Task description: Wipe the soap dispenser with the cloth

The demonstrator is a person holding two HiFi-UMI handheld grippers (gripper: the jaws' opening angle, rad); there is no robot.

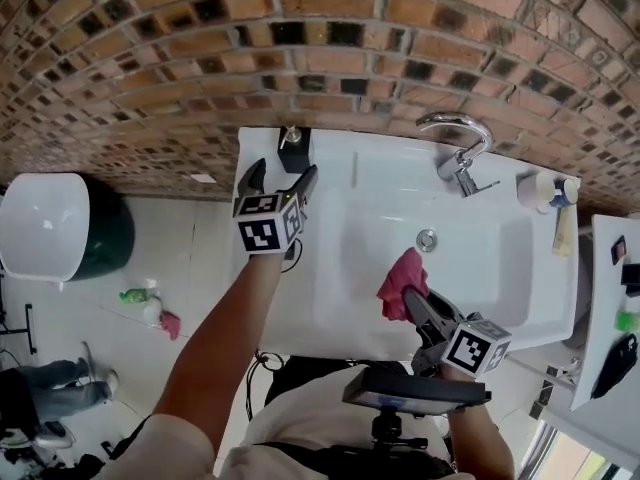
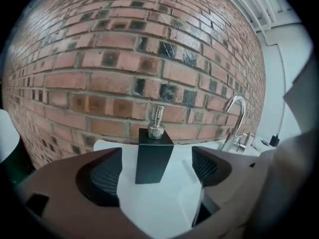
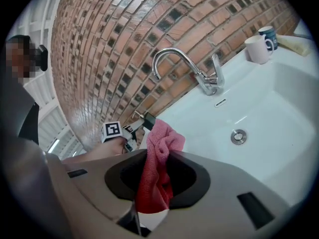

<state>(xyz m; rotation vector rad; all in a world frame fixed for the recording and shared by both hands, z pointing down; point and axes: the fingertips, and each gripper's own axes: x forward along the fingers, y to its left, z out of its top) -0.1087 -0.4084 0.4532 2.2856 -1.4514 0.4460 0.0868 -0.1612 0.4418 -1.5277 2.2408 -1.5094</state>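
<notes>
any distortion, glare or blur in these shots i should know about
Head view: the brick wall bows at the edges, the light is even, and the faucet carries a bright glint. Left gripper view: fisheye with black corners; the soap dispenser is sharp, the near jaws soft. Right gripper view: same fisheye curve; the cloth is clear, the sink bright white.

White ceramic washbasin (image 1: 340, 168) is sitting against red-brown brick wall (image 1: 200, 48), curved chrome tap (image 1: 455, 128) is arching toward its round metal drain (image 1: 427, 239), white mug (image 1: 537, 190) is standing on its right rim.
</notes>
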